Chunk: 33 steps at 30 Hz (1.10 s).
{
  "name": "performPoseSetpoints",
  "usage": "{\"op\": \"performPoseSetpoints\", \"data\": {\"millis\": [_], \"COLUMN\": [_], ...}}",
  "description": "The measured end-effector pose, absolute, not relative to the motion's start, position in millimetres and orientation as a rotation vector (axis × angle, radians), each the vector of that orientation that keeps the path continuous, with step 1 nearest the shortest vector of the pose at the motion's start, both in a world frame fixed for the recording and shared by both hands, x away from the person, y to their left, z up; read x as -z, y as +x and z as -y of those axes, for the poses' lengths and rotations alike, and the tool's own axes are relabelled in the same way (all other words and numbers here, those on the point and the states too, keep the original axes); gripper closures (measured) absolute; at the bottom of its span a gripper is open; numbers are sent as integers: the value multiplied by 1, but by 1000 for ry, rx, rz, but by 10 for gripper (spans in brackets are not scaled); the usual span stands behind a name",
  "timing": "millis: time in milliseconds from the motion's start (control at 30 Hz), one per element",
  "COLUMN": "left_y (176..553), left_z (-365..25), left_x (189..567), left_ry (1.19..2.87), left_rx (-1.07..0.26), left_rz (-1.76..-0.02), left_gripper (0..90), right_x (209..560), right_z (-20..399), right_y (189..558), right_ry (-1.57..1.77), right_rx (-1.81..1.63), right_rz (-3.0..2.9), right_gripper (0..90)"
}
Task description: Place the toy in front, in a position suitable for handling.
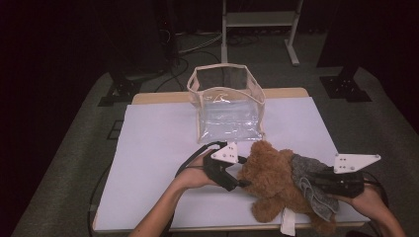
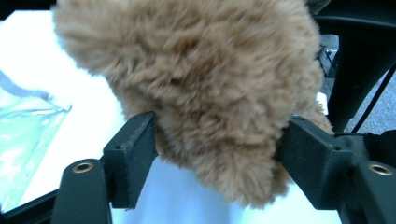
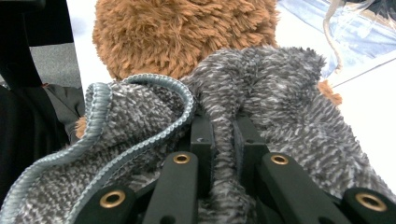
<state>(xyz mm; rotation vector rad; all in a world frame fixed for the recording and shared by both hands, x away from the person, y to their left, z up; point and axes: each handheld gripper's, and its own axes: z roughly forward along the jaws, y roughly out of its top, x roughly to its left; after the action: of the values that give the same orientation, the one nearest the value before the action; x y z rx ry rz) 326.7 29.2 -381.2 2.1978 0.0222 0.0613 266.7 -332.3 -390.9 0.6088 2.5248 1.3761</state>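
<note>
Grey cloth [image 1: 311, 185] hides the teddy bear's [image 1: 269, 180] back; bottom edge crops its leg

Dark room; grey carpet [image 1: 375, 123]; white shelf frame [image 1: 259, 22]; floor cables [image 1: 197, 44].

Fluffy brown teddy bear [image 1: 269, 182] lying on its side near the counter's front edge, grey knitted cloth [image 1: 311, 185] draped over its back

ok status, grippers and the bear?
Left gripper jaws around teddy bear head, pads at the fur. Right gripper shut on grey cloth draped over bear. Clear bag stands behind, apart.
</note>
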Motion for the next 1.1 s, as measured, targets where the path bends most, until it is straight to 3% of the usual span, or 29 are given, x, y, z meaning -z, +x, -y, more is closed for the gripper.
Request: {"op": "performPoseSetpoints", "data": {"millis": [300,767,1100], "left_y": [327,321,325], "left_z": [-25,-23,-71], "left_x": [383,370,354], "left_ry": [2117,2112,2078], "left_rx": [29,19,-30], "left_rz": [-39,-7,-99], "left_gripper": [383,416,417], "right_x": [388,384,376], "right_z": [329,303,257], "right_y": [268,281,302], "right_ry": [605,549,441], "right_rx": [-1419,-1476,-1552], "right_rz": [-2518,-2527,-2545], "right_gripper": [804,804,804]}}
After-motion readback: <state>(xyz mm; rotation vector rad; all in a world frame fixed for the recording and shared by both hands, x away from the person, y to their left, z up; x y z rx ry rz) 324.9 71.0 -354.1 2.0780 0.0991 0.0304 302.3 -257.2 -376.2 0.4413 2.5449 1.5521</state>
